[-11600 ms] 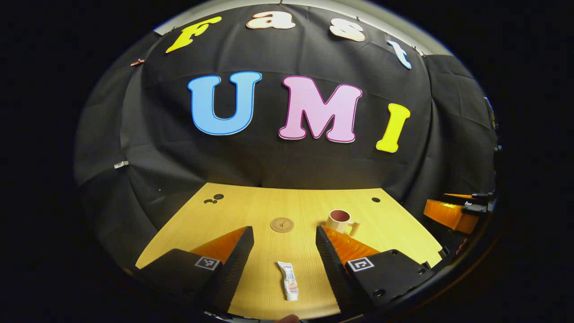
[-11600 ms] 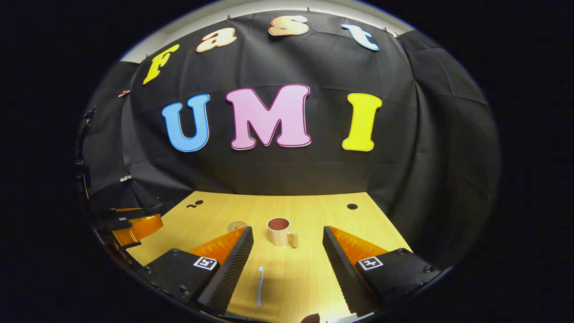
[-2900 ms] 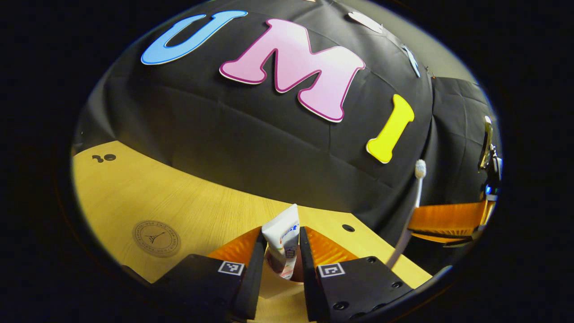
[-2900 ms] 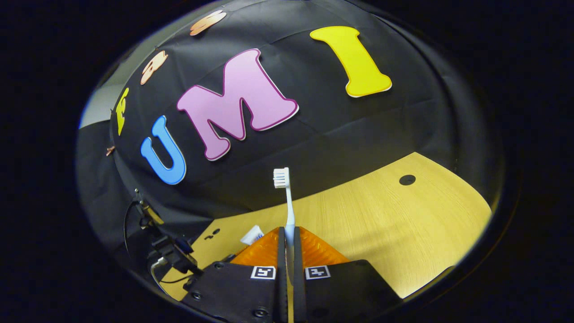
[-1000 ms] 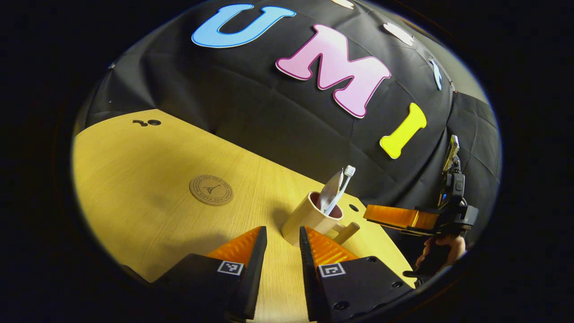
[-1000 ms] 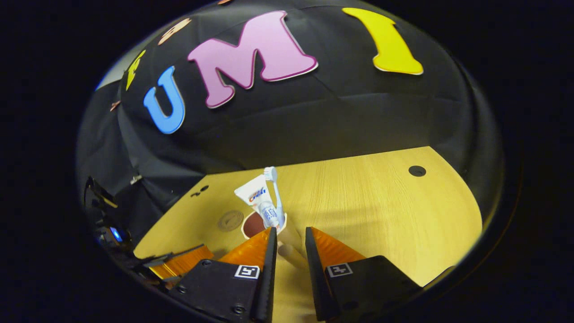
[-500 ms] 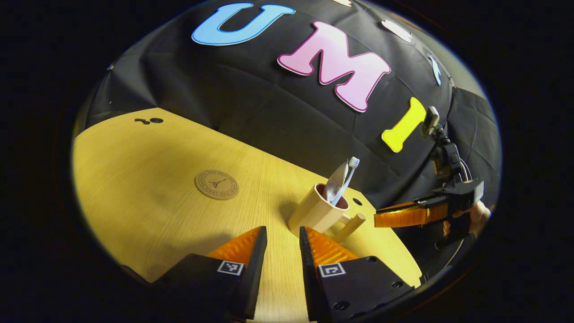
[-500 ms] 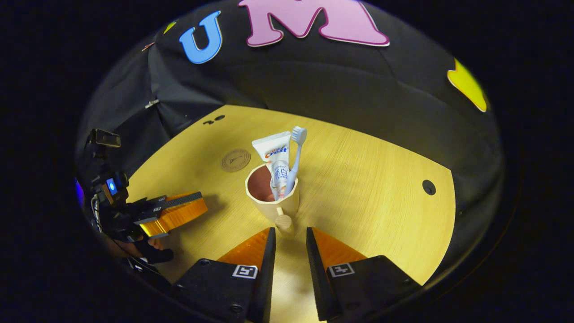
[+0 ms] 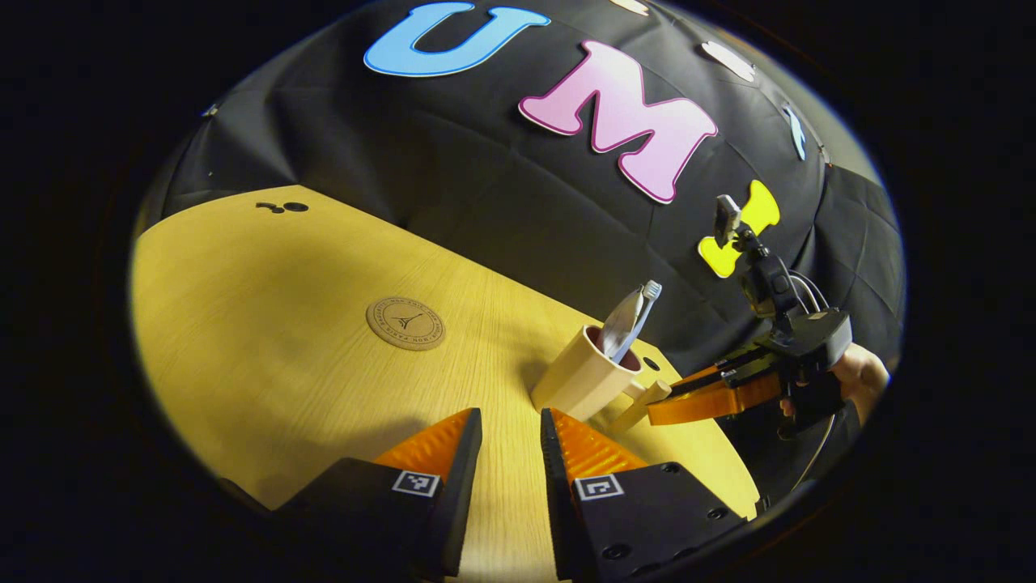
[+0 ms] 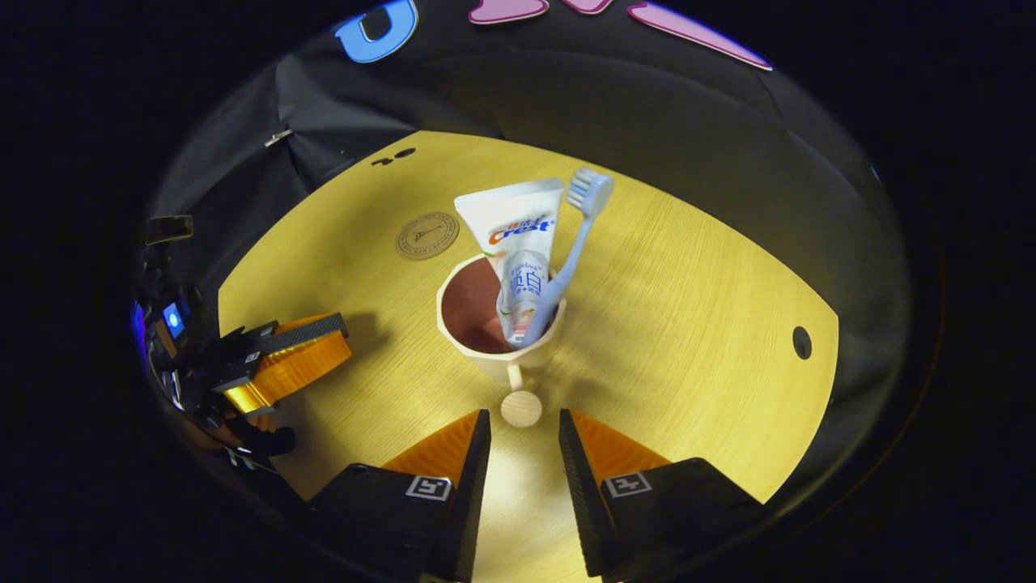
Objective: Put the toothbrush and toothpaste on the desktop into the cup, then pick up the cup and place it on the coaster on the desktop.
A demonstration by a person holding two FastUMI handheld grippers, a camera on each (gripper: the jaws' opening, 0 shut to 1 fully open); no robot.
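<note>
My worktop (image 10: 688, 308) is a pale wood-grain board with a rounded outline, lit warmly from above, and black cloth (image 9: 453, 154) hangs as the booth's wall right behind its far edge. A round cable hole (image 10: 801, 342) is cut into the board on one side in the right gripper view, and a small cluster of dark holes (image 9: 283, 207) sits by the far corner in the left gripper view. The cream cup (image 10: 495, 324) with its reddish inside stands upright on the bare wood, and the toothpaste tube (image 10: 518, 243) and the toothbrush (image 10: 571, 251) lean inside it, crimped end and bristles up. The cup's peg-like handle (image 10: 520, 407) points toward my right gripper (image 10: 518, 441), whose fingers are spread a little with nothing between them, just short of the handle's round end. The round cork coaster (image 9: 405, 323) lies flat on the wood, well apart from the cup, with nothing on it. My left gripper (image 9: 506, 441) hovers low over the worktop near the cup's base, its fingers also parted a little and holding nothing. In the left gripper view I see the right gripper beside the handle, with a hand (image 9: 859, 374) on its grip.
</note>
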